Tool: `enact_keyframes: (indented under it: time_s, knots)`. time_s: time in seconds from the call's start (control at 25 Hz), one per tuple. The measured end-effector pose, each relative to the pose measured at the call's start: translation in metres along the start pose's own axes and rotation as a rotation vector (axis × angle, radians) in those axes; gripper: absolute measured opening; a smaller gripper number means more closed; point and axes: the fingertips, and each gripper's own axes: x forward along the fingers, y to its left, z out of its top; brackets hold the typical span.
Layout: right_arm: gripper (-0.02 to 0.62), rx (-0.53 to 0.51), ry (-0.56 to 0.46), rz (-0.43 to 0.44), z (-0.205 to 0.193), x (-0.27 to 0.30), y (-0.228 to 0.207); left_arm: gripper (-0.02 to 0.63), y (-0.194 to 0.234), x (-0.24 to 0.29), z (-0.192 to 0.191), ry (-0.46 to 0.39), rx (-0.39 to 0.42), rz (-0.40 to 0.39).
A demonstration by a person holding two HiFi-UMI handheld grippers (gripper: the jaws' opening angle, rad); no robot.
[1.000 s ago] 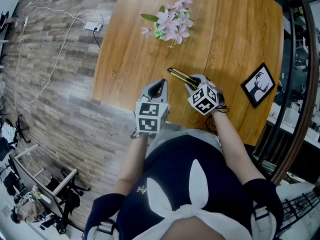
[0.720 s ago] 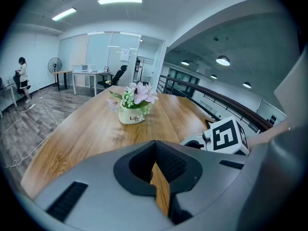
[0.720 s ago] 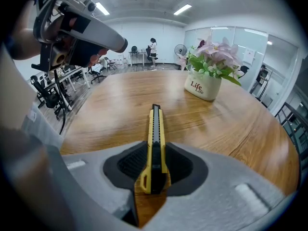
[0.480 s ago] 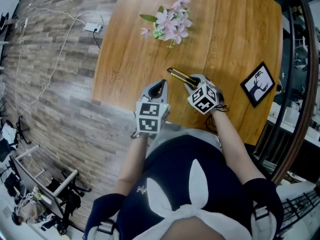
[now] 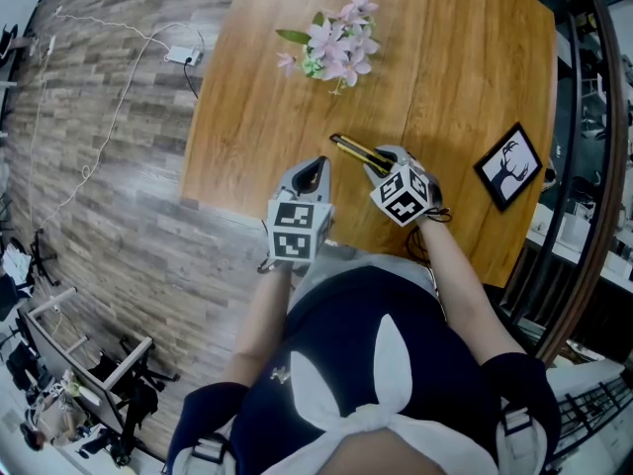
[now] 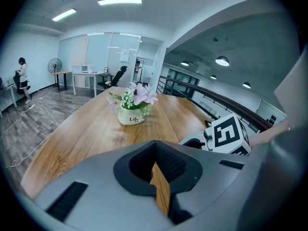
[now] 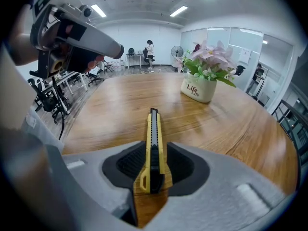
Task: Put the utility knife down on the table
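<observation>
The yellow and black utility knife (image 5: 354, 150) lies on the wooden table (image 5: 455, 57), its tip pointing away toward the left. My right gripper (image 5: 380, 162) is around its back end. In the right gripper view the knife (image 7: 154, 138) sits between the jaws of the right gripper (image 7: 154, 153), which are opening; table wood shows beside the knife and the pads do not press on it. My left gripper (image 5: 317, 163) hovers just left of it near the table's front edge. Its jaws meet at the tips with nothing in them, as the left gripper (image 6: 155, 143) shows in its own view.
A white pot of pink flowers (image 5: 338, 49) stands farther back on the table. A black framed deer picture (image 5: 510, 166) lies at the right edge. A power strip with a white cable (image 5: 184, 53) lies on the floor to the left. A railing runs along the right.
</observation>
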Motion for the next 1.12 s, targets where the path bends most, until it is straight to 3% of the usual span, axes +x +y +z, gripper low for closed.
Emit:
enact_keyframes:
  time_s: [0.68,1.12]
  knots:
    - [0.132,0.047,-0.153,-0.059,0.05,-0.059,-0.005,0.011,-0.01,-0.008,0.008,-0.027,0.011,-0.025]
    - [0.029,0.058,-0.257,-0.143,0.072,-0.101,-0.004,0.011,-0.024,-0.018,0.015,-0.062,0.014,-0.06]
